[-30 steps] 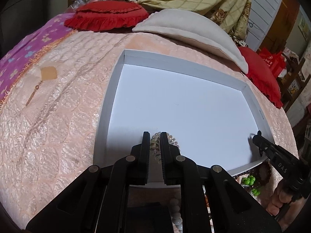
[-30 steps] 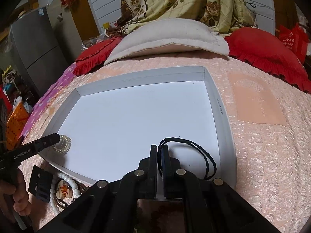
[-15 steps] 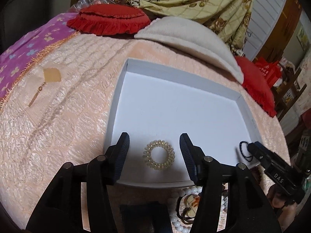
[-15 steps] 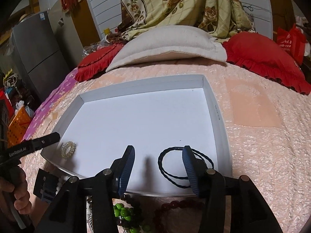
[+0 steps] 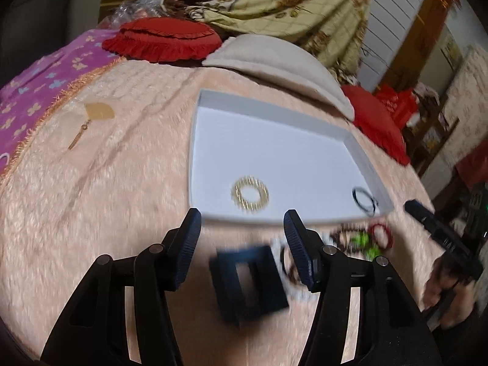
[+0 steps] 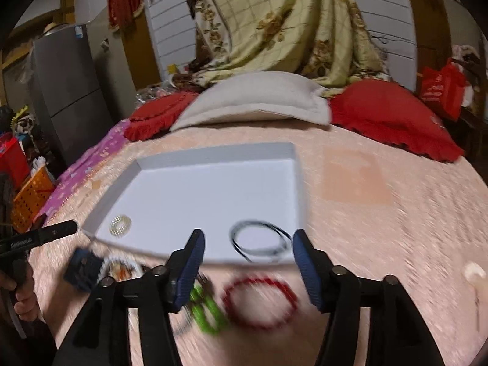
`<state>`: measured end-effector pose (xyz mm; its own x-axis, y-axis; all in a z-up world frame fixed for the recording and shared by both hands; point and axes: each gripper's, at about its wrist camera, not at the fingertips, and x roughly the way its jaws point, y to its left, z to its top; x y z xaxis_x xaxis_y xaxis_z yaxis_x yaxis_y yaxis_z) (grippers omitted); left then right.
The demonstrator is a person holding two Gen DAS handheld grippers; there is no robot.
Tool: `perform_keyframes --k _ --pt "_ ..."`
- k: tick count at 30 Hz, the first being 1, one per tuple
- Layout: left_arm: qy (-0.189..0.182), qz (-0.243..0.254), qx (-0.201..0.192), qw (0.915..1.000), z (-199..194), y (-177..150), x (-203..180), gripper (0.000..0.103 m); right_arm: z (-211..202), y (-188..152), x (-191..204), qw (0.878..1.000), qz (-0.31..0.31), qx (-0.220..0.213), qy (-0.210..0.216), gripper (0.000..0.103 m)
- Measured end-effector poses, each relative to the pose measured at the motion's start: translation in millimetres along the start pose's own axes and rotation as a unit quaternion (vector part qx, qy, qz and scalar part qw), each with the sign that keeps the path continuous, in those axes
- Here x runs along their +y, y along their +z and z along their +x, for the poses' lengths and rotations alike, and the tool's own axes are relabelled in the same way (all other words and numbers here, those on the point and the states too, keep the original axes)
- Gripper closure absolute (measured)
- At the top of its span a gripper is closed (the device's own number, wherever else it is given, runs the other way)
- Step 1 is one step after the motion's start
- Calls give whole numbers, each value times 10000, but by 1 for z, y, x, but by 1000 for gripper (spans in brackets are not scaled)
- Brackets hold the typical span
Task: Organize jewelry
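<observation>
Both claws, left [image 5: 242,228] and right [image 6: 247,248], have just opened and hold nothing, pearly coil ring [image 5: 250,194] and black cord loop [image 6: 259,241] lying beyond their tips.

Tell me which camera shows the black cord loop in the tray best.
The right wrist view: the black cord loop lies whole and fairly large just beyond that gripper's open fingers, near the white tray's front edge. The left wrist view shows it only small and blurred in the tray's corner.

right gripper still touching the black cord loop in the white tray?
Apart. The right wrist view shows the right gripper open, its jaws having just been opening, with the black cord loop lying flat in the white tray, clear of both fingers.
</observation>
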<state>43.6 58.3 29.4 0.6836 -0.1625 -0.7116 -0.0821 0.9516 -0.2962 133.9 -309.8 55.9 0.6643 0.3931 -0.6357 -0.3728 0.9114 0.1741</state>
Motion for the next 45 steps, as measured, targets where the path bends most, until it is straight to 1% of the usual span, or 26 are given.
perform_keyframes --k 1,3,5,7,10,12,14,15,16,18,21,23,25,26,27,30,33,36,39,42,43,45 --pt "64 79 6 9999 -1 -4 -3 41 -9 -7 -7 10000 22 20 -73 36" --pt "220 117 33 9997 0 -12 -5 36 -19 -18 -20 9997 70 85 -207 33" --pt "229 -72 90 9997 2 -19 -3 35 -25 -28 -34 9991 208 199 -296 33" --pt "186 -108 189 9996 6 -24 -6 34 -24 -36 -43 9985 334 364 -250 33" --pt "257 111 224 9994 10 -28 -18 34 -17 -42 -39 9983 91 548 -171 33" --pt "428 212 264 9985 14 -32 -23 34 -13 -42 -28 9981 -184 581 33 33" --pt "498 243 391 9977 21 -35 -25 34 -9 -42 -14 9968 -485 596 234 33" --pt "548 266 450 9971 25 -37 -26 34 -7 -43 -8 9957 -609 612 327 36" --pt "601 298 504 9965 28 -38 -27 34 -3 -43 -1 9939 -754 676 433 46" --pt "646 308 546 9959 30 -40 -27 34 5 -45 6 9911 -917 824 511 58" --pt "667 312 543 9958 32 -41 -26 34 20 -48 14 9865 -1215 967 526 67" --pt "664 298 543 9959 33 -40 -24 35 25 -48 13 9848 -1360 946 512 69" --pt "681 313 545 9957 33 -39 -26 37 28 -46 9 9844 -1405 927 521 70" --pt "691 325 542 9956 33 -38 -25 40 29 -46 9 9839 -1428 934 524 70" --pt "683 334 536 9957 34 -38 -26 43 29 -46 9 9832 -1454 958 542 72" --pt "642 384 540 9957 34 -37 -27 46 31 -49 13 9791 -1596 1145 521 75" --pt "635 421 539 9956 34 -37 -27 46 25 -52 11 9780 -1533 1305 547 76" --pt "613 388 548 9959 35 -37 -26 46 19 -56 8 9770 -1555 1336 592 76" --pt "626 374 546 9958 35 -37 -27 46 13 -57 3 9778 -1409 1351 760 76" --pt "629 381 547 9958 35 -37 -27 46 8 -51 -15 9843 -816 1260 926 76" --pt "624 380 547 9958 35 -37 -26 46 6 -48 -21 9870 -706 1182 834 76" --pt "625 380 545 9958 35 -38 -27 46 2 -47 -25 9888 -710 1104 714 76"
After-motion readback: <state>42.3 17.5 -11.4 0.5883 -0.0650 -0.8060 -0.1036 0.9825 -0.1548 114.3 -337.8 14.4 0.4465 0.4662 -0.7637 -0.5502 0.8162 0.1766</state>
